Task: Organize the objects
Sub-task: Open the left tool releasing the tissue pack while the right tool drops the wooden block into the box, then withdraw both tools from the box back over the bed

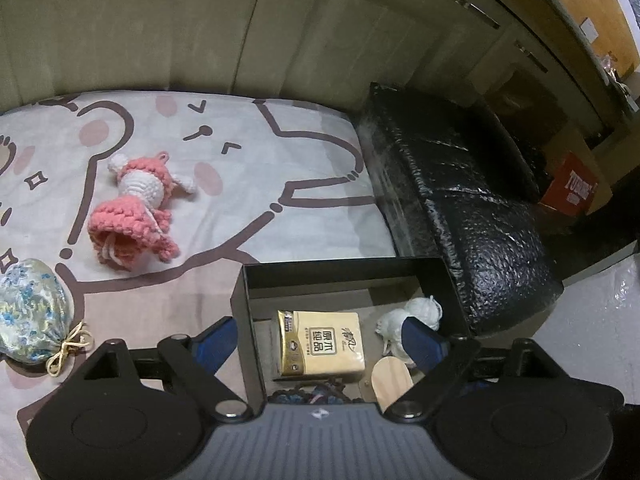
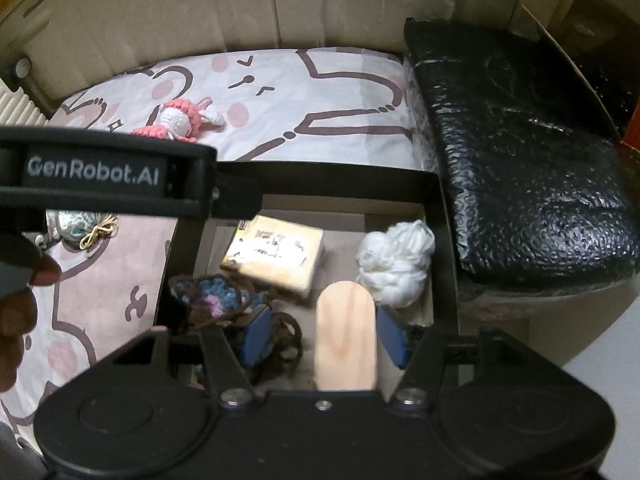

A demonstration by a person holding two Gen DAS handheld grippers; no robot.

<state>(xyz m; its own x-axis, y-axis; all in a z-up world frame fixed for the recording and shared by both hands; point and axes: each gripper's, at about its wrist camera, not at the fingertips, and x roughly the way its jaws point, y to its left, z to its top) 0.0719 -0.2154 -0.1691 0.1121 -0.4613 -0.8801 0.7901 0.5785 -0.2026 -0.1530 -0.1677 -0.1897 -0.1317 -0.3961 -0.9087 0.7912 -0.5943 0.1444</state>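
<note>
My left tool [image 1: 320, 344] gapes empty over the black box's [image 1: 344, 267] left wall | pink crochet doll [image 1: 136, 208] lies ahead-left on the bed, long axis slanting away | my right tool [image 2: 326, 332] open inside box, straddling wooden piece [image 2: 346, 336] | left nearer doll.

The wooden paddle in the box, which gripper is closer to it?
Right. The right gripper is open with the wooden paddle between its fingers; the left gripper hovers open, straddling the black box wall.
</note>
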